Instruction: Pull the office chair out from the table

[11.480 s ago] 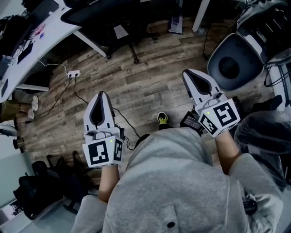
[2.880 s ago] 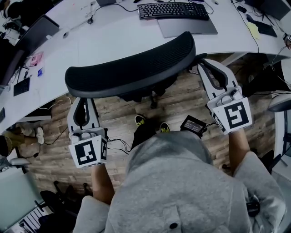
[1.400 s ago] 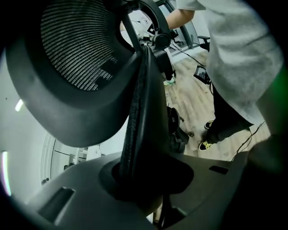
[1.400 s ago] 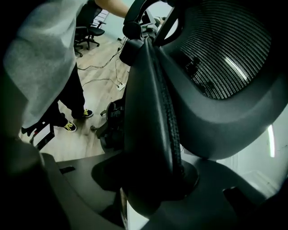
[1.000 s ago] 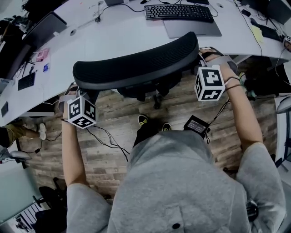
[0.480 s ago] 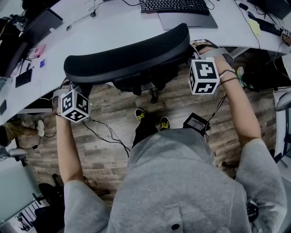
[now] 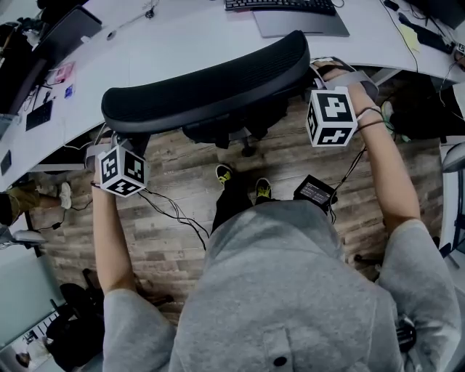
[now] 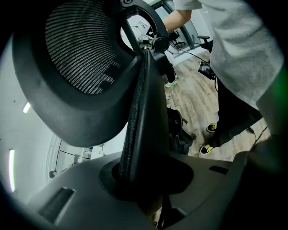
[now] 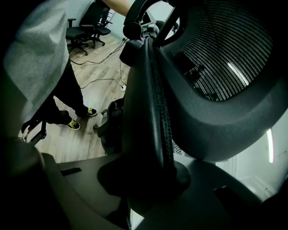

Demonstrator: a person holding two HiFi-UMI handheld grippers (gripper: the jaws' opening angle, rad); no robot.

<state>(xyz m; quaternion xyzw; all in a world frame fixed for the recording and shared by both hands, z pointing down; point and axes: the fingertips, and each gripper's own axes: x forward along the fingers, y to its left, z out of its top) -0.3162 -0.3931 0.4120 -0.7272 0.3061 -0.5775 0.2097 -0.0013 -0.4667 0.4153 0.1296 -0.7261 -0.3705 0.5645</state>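
Note:
The office chair's black mesh backrest (image 7: 203, 83) curves across the head view, right in front of the white desk (image 7: 182, 43). My left gripper (image 7: 109, 149) is at the backrest's left end, with its marker cube just below. My right gripper (image 7: 330, 73) is at the right end. In the left gripper view the backrest's rim (image 8: 139, 134) runs between the jaws of the left gripper (image 8: 143, 177), which are shut on it. The right gripper view shows the same: the rim (image 9: 150, 112) is clamped in the right gripper (image 9: 146, 175). The chair's base (image 7: 247, 149) shows under the backrest.
A keyboard (image 7: 280, 3) and a grey pad (image 7: 301, 25) lie on the desk beyond the chair. On the wooden floor are my shoes (image 7: 225, 174), a black box (image 7: 314, 192) and loose cables (image 7: 171, 211). Another chair (image 7: 454, 156) stands at the right edge.
The backrest, with both grippers still on its ends, has come slightly nearer to my feet and away from the desk.

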